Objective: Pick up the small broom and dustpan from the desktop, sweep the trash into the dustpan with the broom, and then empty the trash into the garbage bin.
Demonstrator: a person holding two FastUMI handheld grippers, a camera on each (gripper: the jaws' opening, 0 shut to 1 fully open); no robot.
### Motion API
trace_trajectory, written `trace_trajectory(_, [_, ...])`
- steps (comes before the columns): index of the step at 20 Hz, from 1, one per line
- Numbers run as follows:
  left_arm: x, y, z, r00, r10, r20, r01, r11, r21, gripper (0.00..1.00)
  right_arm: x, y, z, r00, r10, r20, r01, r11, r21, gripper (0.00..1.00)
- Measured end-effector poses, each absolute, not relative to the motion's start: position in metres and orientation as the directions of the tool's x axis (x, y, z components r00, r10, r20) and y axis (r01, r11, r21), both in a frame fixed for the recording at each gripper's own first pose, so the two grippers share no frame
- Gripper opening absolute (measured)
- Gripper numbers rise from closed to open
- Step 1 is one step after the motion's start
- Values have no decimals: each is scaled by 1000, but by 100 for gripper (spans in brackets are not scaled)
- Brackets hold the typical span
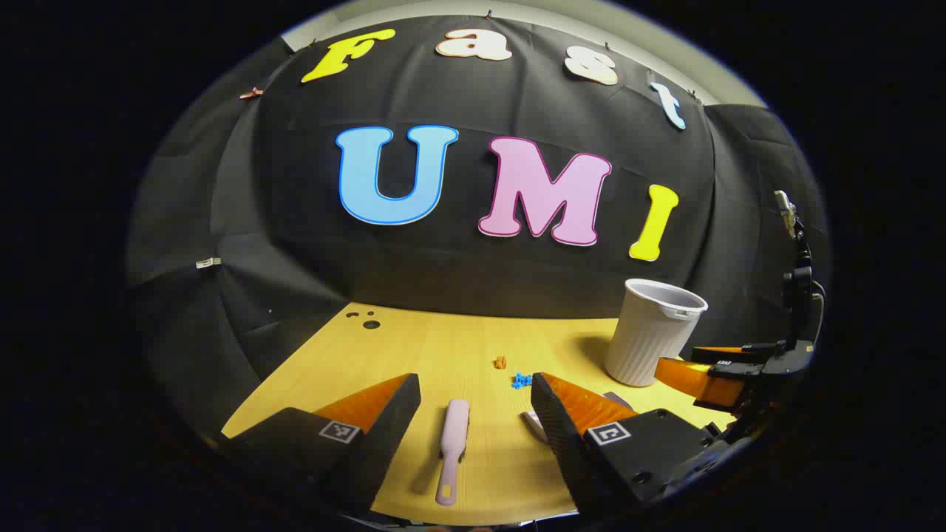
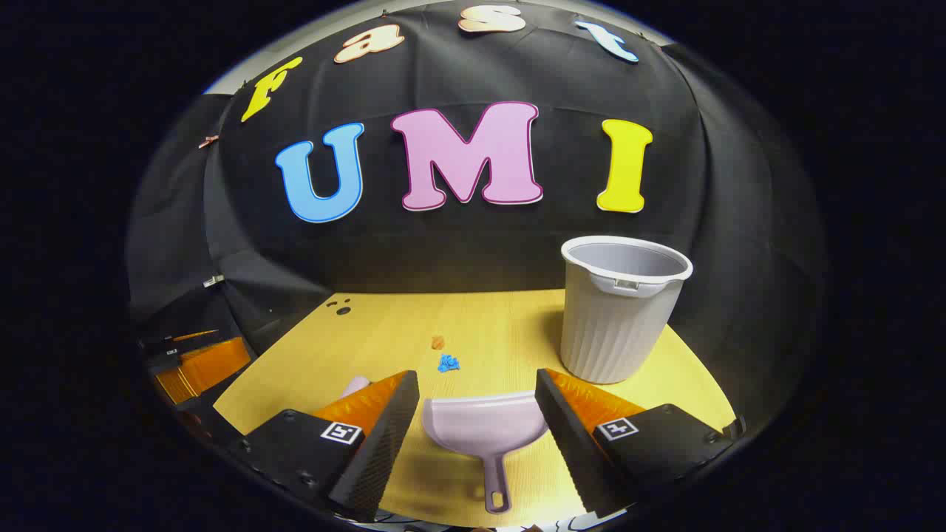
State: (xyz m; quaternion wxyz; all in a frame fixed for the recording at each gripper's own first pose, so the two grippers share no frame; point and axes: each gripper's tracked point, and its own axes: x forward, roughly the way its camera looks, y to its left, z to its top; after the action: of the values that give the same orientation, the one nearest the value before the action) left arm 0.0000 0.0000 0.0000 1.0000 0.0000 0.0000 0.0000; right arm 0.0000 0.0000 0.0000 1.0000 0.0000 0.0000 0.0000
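Grippers hang spread and empty: left gripper [image 1: 473,414] straddles the pale pink plastic broom [image 1: 451,449] lying on the yellow wooden desk [image 1: 443,347], right gripper [image 2: 477,414] frames the pink plastic dustpan [image 2: 484,428], ready for grasping.

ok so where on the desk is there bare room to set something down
Free: the back-left stretch of the desk between the cable holes and the scraps. Crowded: the front edge, where the broom and dustpan lie between open fingers, and the right side, taken by the bin.
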Motion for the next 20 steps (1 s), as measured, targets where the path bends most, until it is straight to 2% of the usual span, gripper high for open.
trace_trajectory(10, [5, 5, -17, 999, 9, -52, -9, 1000, -15, 96, 4, 0, -25, 996, 7, -88, -10, 1000, -25, 99])
trace_trajectory(16, [2, 8, -30, 995, 34, -92, -35, 999, -5, 96, 12, -2, -53, 982, 10, -190, -13, 1000, -18, 99])
trace_trajectory(20, [3, 9, -32, 995, 49, -86, -51, 999, -12, 96, 17, -10, -85, 952, 5, -306, 1, 1000, 20, 99])
